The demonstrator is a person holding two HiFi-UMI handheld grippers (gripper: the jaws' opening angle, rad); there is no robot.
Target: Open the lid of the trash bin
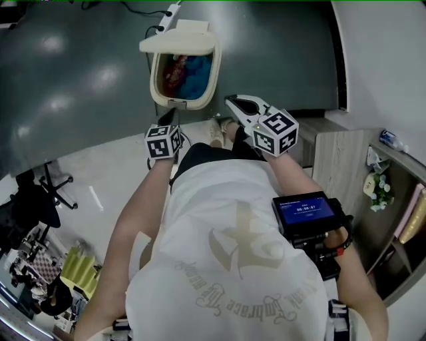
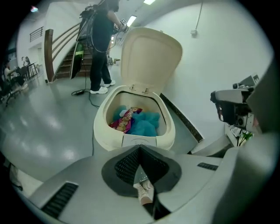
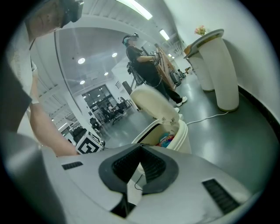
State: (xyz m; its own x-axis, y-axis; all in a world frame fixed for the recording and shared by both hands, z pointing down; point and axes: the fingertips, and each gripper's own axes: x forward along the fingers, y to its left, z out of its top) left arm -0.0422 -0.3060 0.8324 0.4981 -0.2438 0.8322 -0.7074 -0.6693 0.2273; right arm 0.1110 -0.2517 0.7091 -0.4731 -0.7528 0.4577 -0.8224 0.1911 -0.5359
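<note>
A cream trash bin (image 1: pixel 185 100) stands on the grey floor ahead of me, its lid (image 1: pixel 178 36) swung up and back. In the left gripper view the lid (image 2: pixel 151 57) stands upright behind the bin's rim (image 2: pixel 135 139); blue stuff and a red wrapper (image 2: pixel 127 119) lie inside. My left gripper (image 1: pixel 170 116) hangs just short of the bin's near rim, jaws together, holding nothing. My right gripper (image 1: pixel 233 103) is to the bin's right, also shut and empty. The jaws meet in the left gripper view (image 2: pixel 139 149) and the right gripper view (image 3: pixel 141 146), where the bin (image 3: pixel 173 133) shows beyond them.
A power strip (image 1: pixel 168 16) with its cable lies behind the bin. A white curved wall (image 1: pixel 379 60) and a wooden shelf unit (image 1: pixel 339 160) are on the right. An office chair (image 1: pixel 46 180) is at left. A person (image 2: pixel 101 43) stands by stairs beyond the bin. Tall white columns (image 3: pixel 223 74) stand farther off.
</note>
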